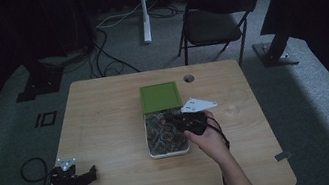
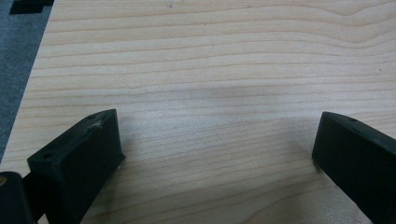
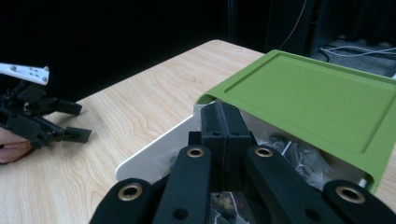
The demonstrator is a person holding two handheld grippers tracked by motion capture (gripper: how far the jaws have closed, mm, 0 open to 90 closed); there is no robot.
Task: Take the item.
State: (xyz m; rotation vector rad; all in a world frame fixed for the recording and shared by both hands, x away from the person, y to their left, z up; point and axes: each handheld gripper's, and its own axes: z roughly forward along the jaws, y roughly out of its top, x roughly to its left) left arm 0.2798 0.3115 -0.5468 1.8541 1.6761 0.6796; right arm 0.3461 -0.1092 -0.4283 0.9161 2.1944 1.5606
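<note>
- From the high view, my right gripper (image 1: 176,116) sits over the far right part of a white tray (image 1: 169,153) at the middle of the wooden table (image 1: 106,117), my right hand (image 1: 209,140) reaching in from 5 o'clock.
- The right gripper view closes in on what the high view leaves dim: my two black jaws pressed flat together, nothing visibly between them, their tips just under the near edge of the green lid (image 3: 317,98).
- In that same view the green lid lies tilted, half pushed off the white tray (image 3: 149,151), covering its far end and leaving the near end uncovered.
- The tray holds a heap of small dark pieces in clear wrapping (image 3: 299,156); from above, the pieces (image 1: 162,136) read as a mottled grey-brown mass, and I cannot tell what they are.
- From above, the green lid (image 1: 159,96) lies at 12 o'clock of the tray's open part, overlapping its far rim.
- My left gripper (image 1: 91,175) rests at 8 o'clock of the tray, well apart from it, near the table's front-left corner.
- The left gripper view looks along its jaws onto bare wood grain (image 2: 210,93): the jaws stand wide apart with nothing between them.
- The right gripper view also catches the left gripper (image 3: 77,121) at 9 o'clock, jaws spread, above the tabletop.
</note>
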